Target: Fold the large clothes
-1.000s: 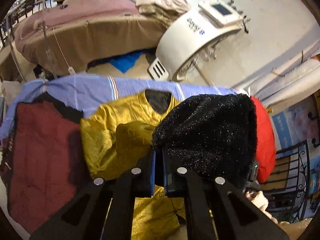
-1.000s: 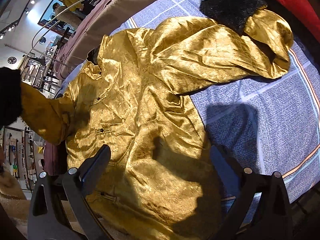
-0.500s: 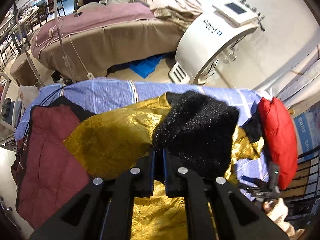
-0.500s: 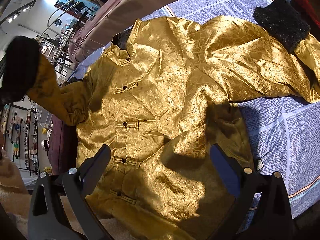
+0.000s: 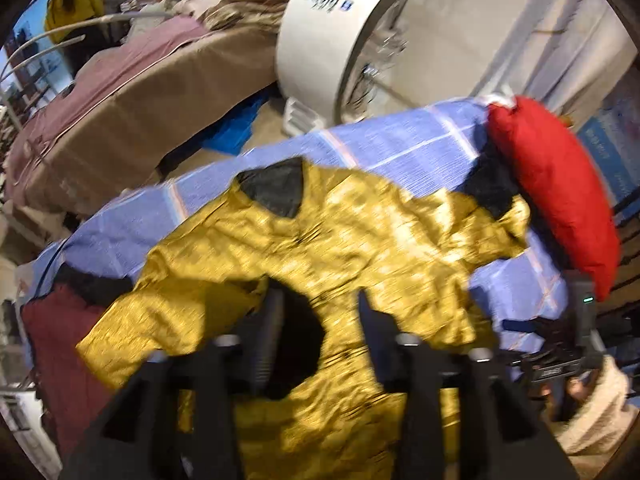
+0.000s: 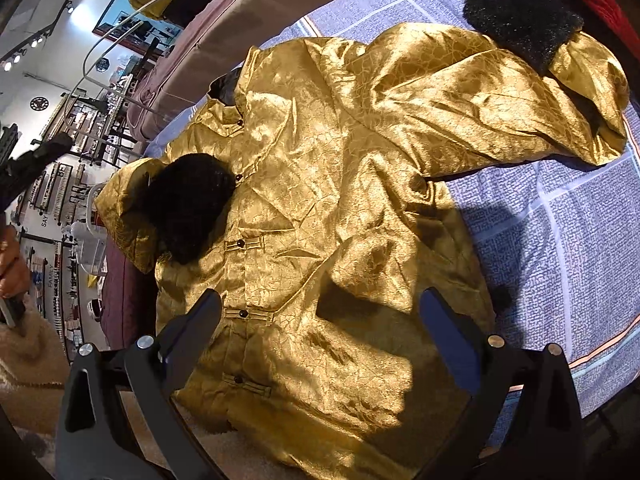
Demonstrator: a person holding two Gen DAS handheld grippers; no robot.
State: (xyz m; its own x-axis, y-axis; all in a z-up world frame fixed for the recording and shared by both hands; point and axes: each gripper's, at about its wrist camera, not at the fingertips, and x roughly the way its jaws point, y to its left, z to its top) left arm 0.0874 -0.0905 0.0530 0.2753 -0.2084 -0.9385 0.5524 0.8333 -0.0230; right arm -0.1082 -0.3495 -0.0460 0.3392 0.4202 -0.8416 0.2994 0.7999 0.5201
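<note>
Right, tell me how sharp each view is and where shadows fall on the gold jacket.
Left wrist view: motion-blurred throughout, the gold jacket smeared and the left gripper fingers soft-edged; fisheye bends the room. Right wrist view: sharp, the jacket's knot buttons crisp, glare on the satin, and dark shadows across the jacket's lower front and the blue checked sheet near the right gripper.

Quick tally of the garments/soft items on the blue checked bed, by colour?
Gold: 1, jacket
Black: 2, its fur cuffs
Red: 1, padded item
Maroon: 1, quilted item
Total: 3 items, plus 2 cuffs
</note>
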